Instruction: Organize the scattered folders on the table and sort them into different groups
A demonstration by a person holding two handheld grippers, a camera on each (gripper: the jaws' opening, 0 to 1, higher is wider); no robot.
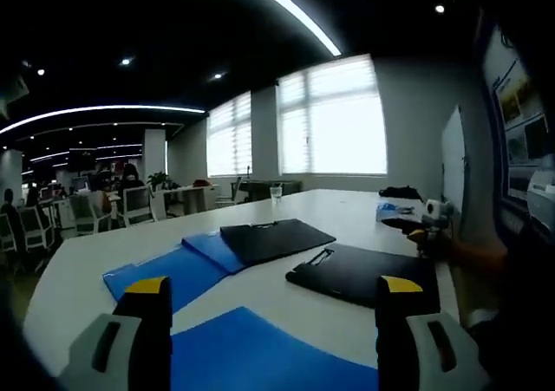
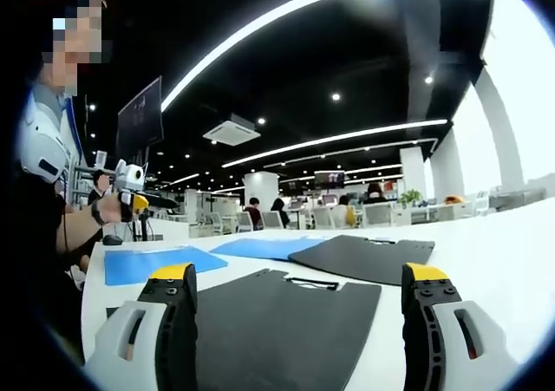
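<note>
the left gripper [image 1: 270, 297] is spread wide with nothing between its jaws, held low over the near edge of the desk [image 1: 347, 205], right above a blue folder [image 1: 251, 349] lying at that edge. beyond it, toward the middle of the desk, two more blue folders [image 1: 178, 271] overlap, with a black folder [image 1: 276, 237] resting partly on them and a second black folder [image 1: 364, 272] just beside. the right gripper [image 2: 299, 303] is likewise wide and empty, over a black folder [image 2: 277, 320] at its own edge (other blue and black ones lie further out). sorting seems barely begun: colours are still mixed. the next move likely calls for lowering a gripper onto the nearest folder's edge and pinching it so it can slide to its group.
</note>
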